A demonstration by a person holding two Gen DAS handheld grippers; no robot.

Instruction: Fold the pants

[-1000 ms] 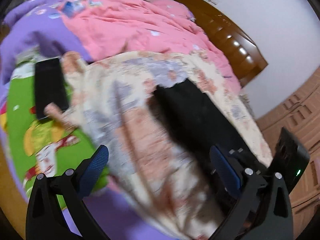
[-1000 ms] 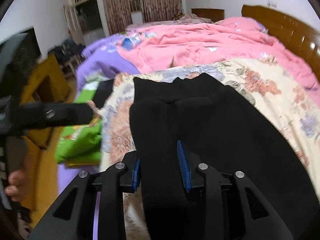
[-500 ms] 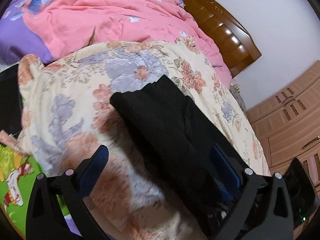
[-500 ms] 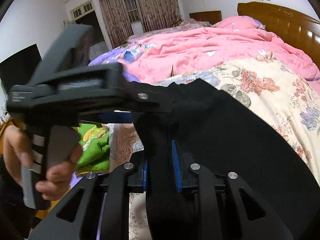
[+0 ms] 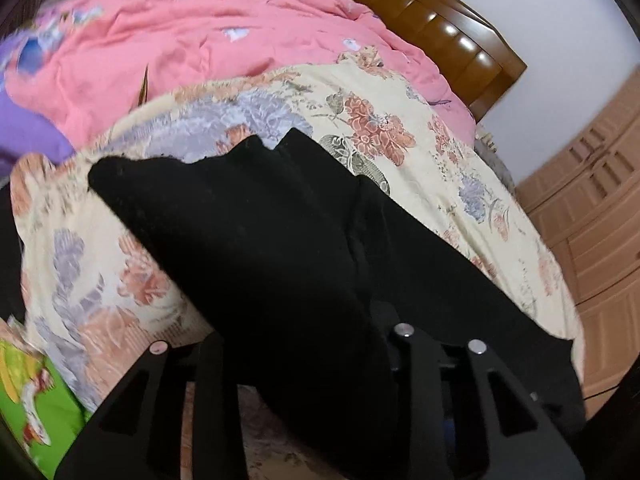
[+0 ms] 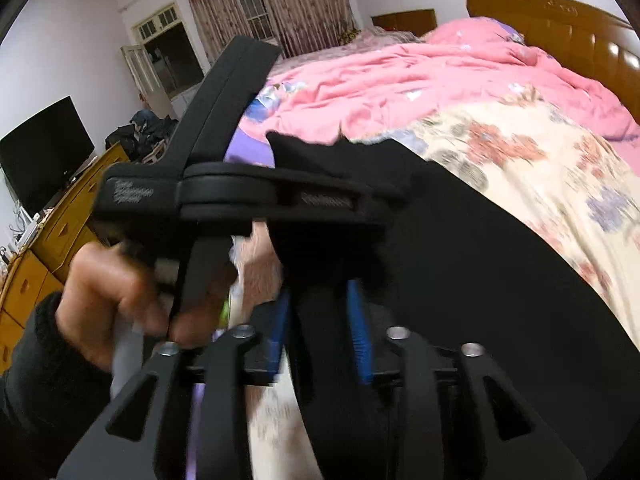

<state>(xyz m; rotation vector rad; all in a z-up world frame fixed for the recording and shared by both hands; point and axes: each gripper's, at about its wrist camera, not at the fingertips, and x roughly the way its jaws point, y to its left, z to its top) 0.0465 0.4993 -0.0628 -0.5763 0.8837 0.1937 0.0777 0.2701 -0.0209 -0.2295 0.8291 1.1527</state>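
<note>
Pants (image 6: 480,280), clamped between both tongs (image 6: 320,332)

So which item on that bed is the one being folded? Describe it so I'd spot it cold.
Start at the wooden headboard and come down past the rumpled pink duvet to the cream floral quilt spread nearest the cameras. The black pants lie on that quilt, and both grippers are clamped on their near edge. They are the only plain, dark, unpatterned fabric among the bright bedding.

one pants (image 5: 280,240), two tools (image 6: 320,332), one television (image 6: 44,152)
</note>
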